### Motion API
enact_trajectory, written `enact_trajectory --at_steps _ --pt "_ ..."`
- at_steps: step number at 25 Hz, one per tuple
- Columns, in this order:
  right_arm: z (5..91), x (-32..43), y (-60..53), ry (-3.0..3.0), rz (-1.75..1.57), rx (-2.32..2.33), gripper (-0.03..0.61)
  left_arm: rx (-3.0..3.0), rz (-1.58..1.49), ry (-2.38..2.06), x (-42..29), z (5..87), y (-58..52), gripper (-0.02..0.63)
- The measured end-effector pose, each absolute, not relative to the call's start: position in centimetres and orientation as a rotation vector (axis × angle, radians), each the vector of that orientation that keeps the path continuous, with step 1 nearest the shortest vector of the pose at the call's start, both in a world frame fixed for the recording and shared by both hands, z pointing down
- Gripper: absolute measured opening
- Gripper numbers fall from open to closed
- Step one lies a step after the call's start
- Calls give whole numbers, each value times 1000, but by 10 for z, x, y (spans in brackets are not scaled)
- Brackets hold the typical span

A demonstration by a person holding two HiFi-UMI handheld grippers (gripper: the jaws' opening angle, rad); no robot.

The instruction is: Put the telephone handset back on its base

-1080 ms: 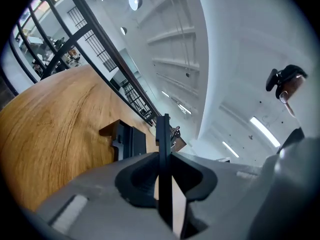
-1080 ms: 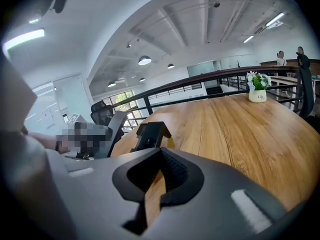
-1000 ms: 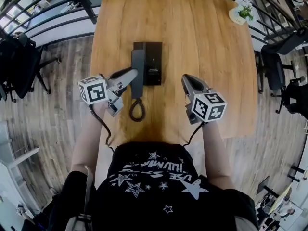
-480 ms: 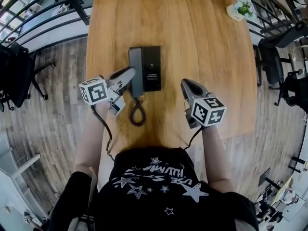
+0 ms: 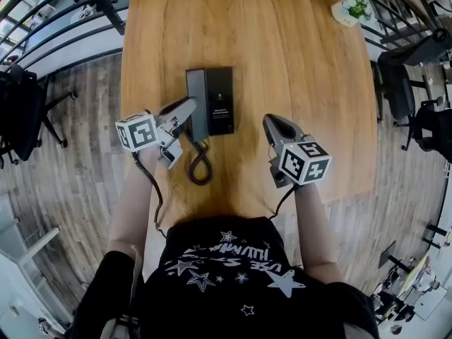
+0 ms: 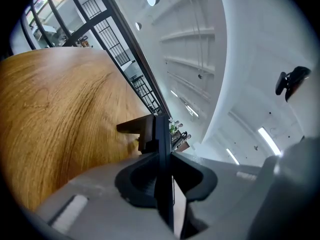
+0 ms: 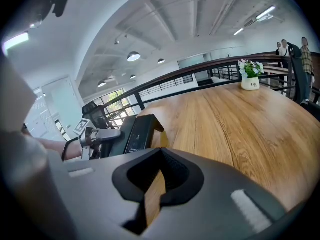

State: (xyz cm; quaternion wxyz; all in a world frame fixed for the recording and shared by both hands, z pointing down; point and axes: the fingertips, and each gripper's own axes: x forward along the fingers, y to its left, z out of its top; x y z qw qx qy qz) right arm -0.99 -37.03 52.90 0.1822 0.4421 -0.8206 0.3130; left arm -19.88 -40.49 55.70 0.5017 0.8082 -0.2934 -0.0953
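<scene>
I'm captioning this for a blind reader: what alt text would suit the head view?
From above: the left gripper clamps a black telephone handset lying along the left side of its base on a wooden table, coiled cord trailing toward the person. The empty right gripper is off to the right.

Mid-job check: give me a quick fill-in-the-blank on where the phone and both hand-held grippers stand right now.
1. The left hand-held gripper is clamped on the black ____, lined up along the left side of the base.
2. The right hand-held gripper has ____ between its jaws.
3. The coiled cord lies on the table between the base and the ____.
4. The potted plant stands at the table's far ____ corner.
Missing words: handset; nothing; person; right.
</scene>
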Motion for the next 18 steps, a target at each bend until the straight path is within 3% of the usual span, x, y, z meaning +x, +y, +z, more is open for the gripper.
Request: enact_trajectory --at_steps 18 --pt "537 -12 -371 -2323 916 1237 2 1948 -229 -621 -197 562 -406 83"
